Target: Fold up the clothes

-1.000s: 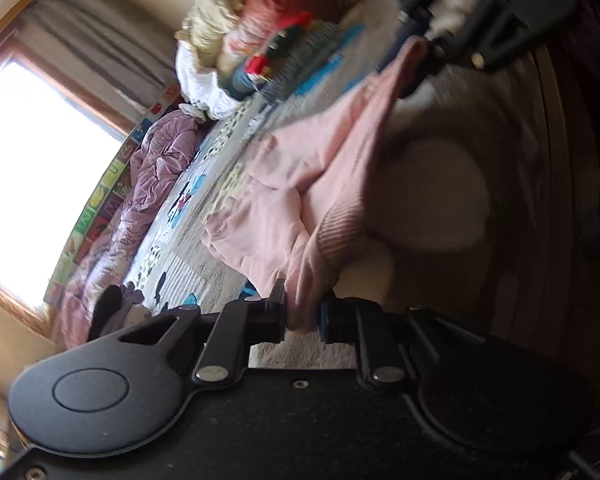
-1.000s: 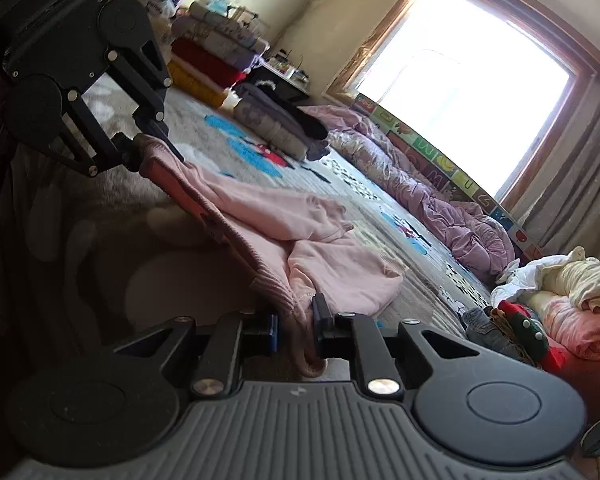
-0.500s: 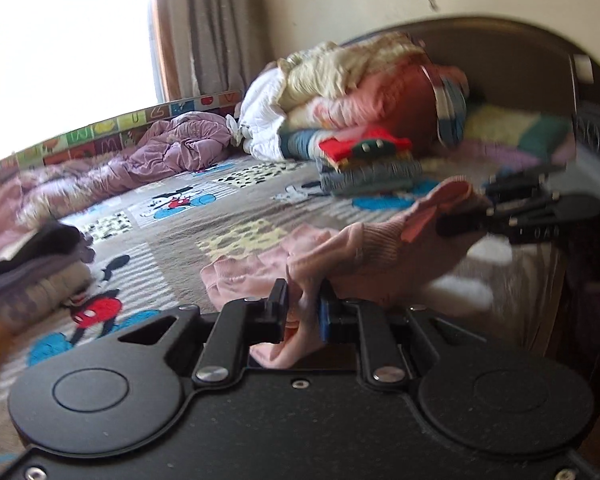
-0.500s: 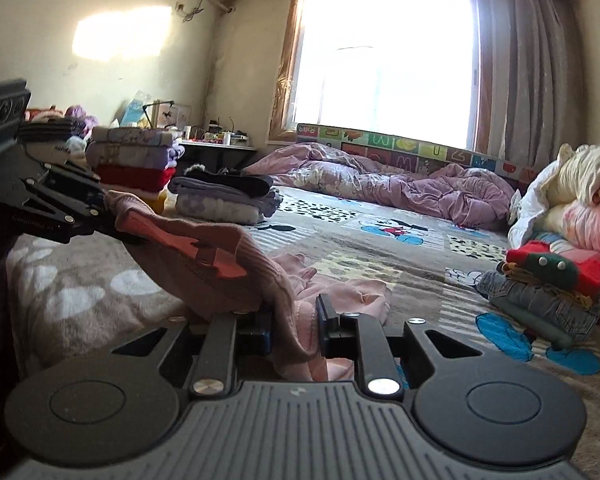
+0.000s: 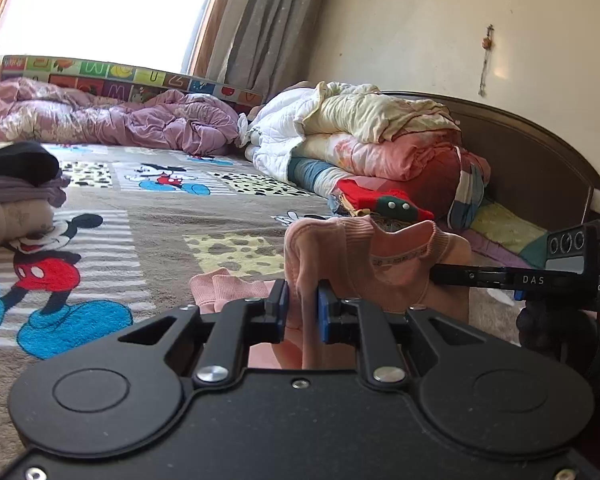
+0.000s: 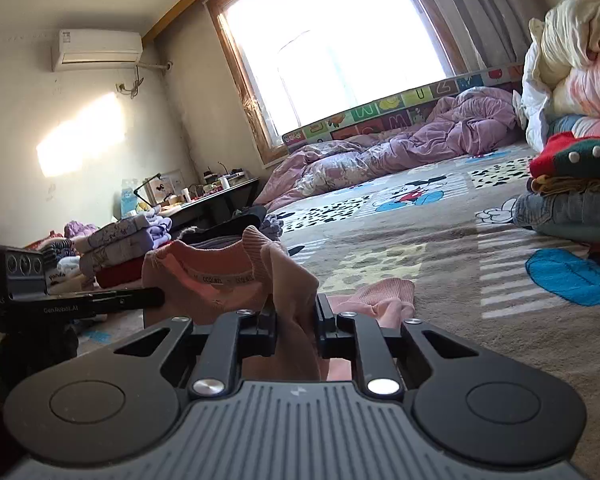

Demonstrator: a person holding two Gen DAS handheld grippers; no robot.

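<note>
A pink knit sweater (image 5: pixel 384 264) hangs stretched between my two grippers above the cartoon-print blanket (image 5: pixel 148 236). My left gripper (image 5: pixel 302 312) is shut on one shoulder of it. My right gripper (image 6: pixel 296 324) is shut on the other shoulder of the pink sweater (image 6: pixel 220 272). The neckline with its label tape faces up between them. A ribbed cuff (image 6: pixel 388 290) rests on the blanket below. In the left wrist view the right gripper (image 5: pixel 460 274) pokes in from the right; in the right wrist view the left gripper (image 6: pixel 140 296) pokes in from the left.
Folded piles stand on both sides: red, green and denim clothes (image 6: pixel 572 192) to the right, purple and red ones (image 6: pixel 120 240) to the left, dark and beige ones (image 5: pixel 16 196). A purple quilt (image 5: pixel 120 120) lies under the window. Stacked bedding (image 5: pixel 380 140) leans on the headboard.
Both grippers have swung from tilted to level and lifted the sweater off the blanket. The garment now hangs shorter between them, neckline up.
</note>
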